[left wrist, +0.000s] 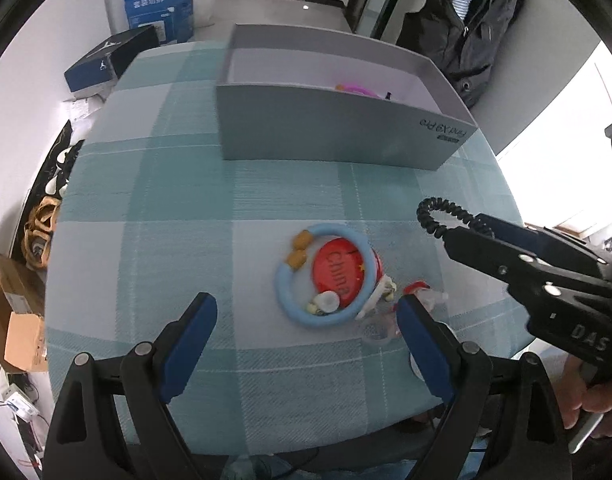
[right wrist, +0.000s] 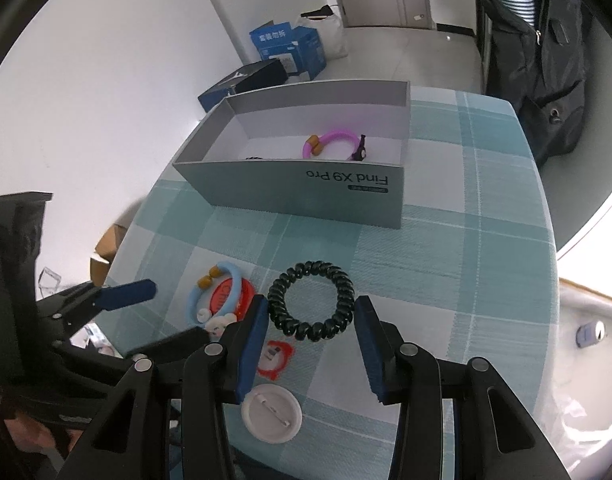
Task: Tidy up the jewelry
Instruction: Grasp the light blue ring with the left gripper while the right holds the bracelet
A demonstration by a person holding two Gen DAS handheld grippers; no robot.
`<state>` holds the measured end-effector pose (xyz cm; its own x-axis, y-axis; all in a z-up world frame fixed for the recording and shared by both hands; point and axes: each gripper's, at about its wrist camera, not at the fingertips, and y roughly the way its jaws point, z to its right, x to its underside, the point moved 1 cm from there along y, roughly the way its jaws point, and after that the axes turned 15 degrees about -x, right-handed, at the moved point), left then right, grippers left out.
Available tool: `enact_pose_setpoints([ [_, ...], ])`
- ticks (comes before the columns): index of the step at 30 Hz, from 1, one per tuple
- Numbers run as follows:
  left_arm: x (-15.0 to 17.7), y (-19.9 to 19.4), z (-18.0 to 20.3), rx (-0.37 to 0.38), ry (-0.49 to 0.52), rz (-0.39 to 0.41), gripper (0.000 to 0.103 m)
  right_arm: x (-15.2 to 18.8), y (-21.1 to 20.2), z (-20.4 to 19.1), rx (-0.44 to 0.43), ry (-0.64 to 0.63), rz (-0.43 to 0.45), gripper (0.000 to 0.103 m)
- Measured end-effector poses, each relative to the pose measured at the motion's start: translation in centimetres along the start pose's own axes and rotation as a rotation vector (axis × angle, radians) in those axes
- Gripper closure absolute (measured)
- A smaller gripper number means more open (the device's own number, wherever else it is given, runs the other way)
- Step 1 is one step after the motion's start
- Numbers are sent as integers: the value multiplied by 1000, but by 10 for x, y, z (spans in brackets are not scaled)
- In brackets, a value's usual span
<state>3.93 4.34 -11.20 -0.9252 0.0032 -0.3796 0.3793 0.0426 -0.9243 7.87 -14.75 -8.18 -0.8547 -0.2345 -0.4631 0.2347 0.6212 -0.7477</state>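
Observation:
My right gripper [right wrist: 309, 322] is shut on a black spiral hair tie [right wrist: 310, 300] and holds it above the checked tablecloth; it also shows in the left wrist view [left wrist: 439, 218] at the right gripper's tip. My left gripper [left wrist: 306, 312] is open and empty, low over a light-blue bracelet [left wrist: 321, 274] lying around a red "China" badge [left wrist: 337, 270]. A grey open box [right wrist: 306, 192] stands farther back and holds a pink bracelet [right wrist: 331, 142].
A white round badge [right wrist: 272, 412] lies face down and a small red charm [right wrist: 276, 358] sits beside it near the table's front edge. A black jacket [right wrist: 545, 60] hangs at the back right. Cardboard boxes [left wrist: 22, 320] stand on the floor left.

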Motion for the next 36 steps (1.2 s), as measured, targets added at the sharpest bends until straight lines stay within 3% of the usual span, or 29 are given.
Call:
enact_pose_setpoints([
  [10,-4,4,-5,32,-13,8,16,0,-10,3,-31,23,23,60],
  [13,-3,6,-3,46,-5,-7,34,0,-11,7,-34,33,21,60],
  [16,-3,4,4,21,37,9,37,-1,-12,8,-39,44,23,60],
  [19,-1,2,11,4,83,25,46,-2,-13,8,-42,45,27,60],
  [36,-10,-12,3,35,37,64,47,-3,-19,-3,-78,21,59,60],
])
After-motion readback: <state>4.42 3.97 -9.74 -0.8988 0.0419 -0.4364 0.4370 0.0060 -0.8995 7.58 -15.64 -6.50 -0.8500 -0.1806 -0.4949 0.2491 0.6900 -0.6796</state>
